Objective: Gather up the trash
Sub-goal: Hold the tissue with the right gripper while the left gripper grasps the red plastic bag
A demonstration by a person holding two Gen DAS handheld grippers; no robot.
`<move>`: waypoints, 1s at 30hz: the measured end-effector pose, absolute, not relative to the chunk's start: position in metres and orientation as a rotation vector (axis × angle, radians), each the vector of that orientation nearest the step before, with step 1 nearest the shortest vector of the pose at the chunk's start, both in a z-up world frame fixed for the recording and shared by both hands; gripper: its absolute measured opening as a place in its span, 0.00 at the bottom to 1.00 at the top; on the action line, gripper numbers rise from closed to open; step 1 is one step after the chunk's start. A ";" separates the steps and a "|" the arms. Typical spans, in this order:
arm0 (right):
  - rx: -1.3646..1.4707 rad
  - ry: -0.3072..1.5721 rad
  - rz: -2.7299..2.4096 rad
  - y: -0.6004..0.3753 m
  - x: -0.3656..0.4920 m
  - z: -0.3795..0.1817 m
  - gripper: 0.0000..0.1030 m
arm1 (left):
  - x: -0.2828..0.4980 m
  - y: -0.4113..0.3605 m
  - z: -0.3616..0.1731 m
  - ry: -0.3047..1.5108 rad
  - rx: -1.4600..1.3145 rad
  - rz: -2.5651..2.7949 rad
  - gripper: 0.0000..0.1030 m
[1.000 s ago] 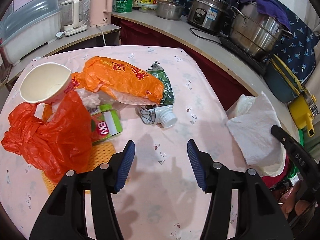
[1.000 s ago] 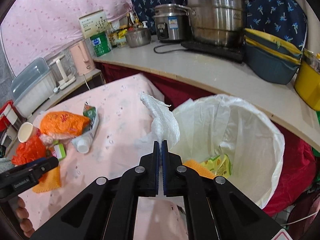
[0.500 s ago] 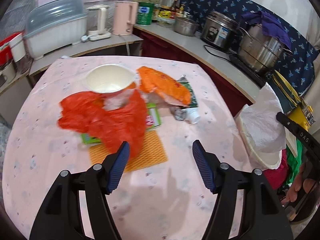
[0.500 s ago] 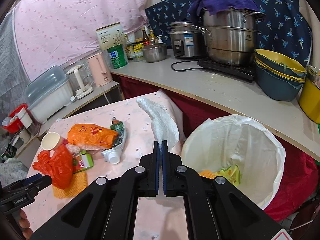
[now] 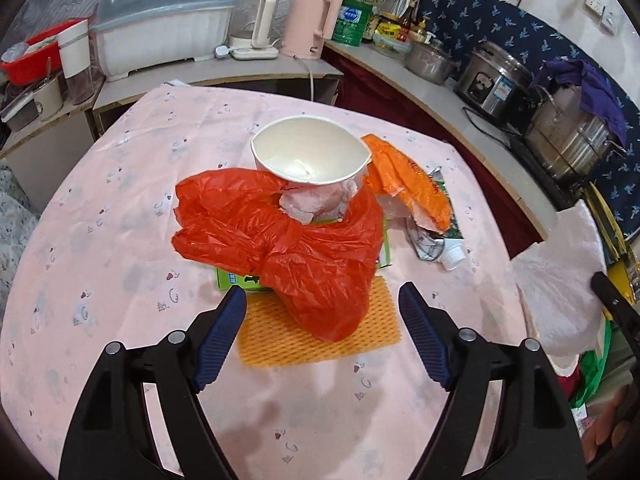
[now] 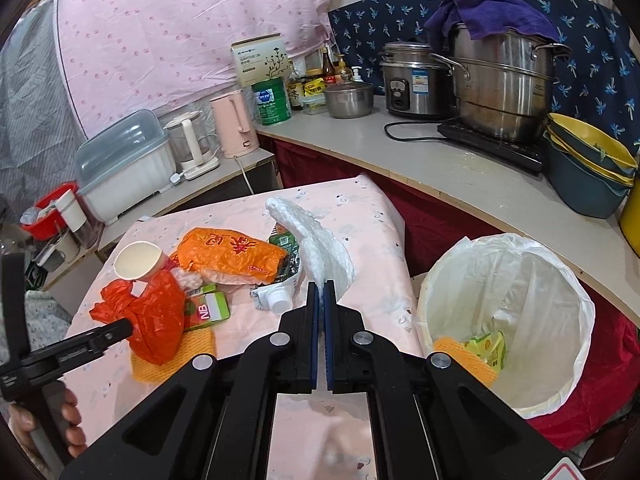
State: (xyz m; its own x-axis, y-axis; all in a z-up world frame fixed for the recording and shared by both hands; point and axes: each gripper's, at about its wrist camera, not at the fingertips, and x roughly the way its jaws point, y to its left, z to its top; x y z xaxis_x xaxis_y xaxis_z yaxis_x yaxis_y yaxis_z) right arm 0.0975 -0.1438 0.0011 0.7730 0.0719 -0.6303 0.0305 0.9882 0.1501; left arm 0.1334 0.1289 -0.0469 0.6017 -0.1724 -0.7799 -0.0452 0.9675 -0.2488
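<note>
Reading "NB", green carton (image 6: pixel 208 311) lies beside red bag (image 6: pixel 154 320).

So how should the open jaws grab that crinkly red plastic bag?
Pinch the puffy lower bulge of the red plastic bag, coming down from above on the near side. That end sits loose on the orange mesh mat, right ahead of the left gripper, whose jaws are opening; the paper cup crowds the far end.
</note>
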 end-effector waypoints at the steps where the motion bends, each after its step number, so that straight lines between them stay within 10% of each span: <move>1: 0.151 0.691 0.023 -0.142 0.098 0.001 0.03 | 0.136 0.129 -0.050 0.930 -0.256 -0.073 0.71; 13: 0.148 0.701 0.027 -0.134 0.097 0.000 0.03 | 0.133 0.123 -0.051 0.915 -0.190 -0.063 0.11; 30: 0.155 0.592 0.035 -0.141 0.075 0.043 0.03 | 0.087 0.087 0.031 0.719 -0.111 -0.151 0.07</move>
State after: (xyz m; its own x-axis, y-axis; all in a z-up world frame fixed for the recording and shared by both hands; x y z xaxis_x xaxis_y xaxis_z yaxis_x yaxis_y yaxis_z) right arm 0.0748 -0.1412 0.0428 0.8298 0.0771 -0.5528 0.0120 0.9877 0.1557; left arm 0.0872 0.0867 0.0314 0.7422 -0.1754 -0.6468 0.0991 0.9832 -0.1530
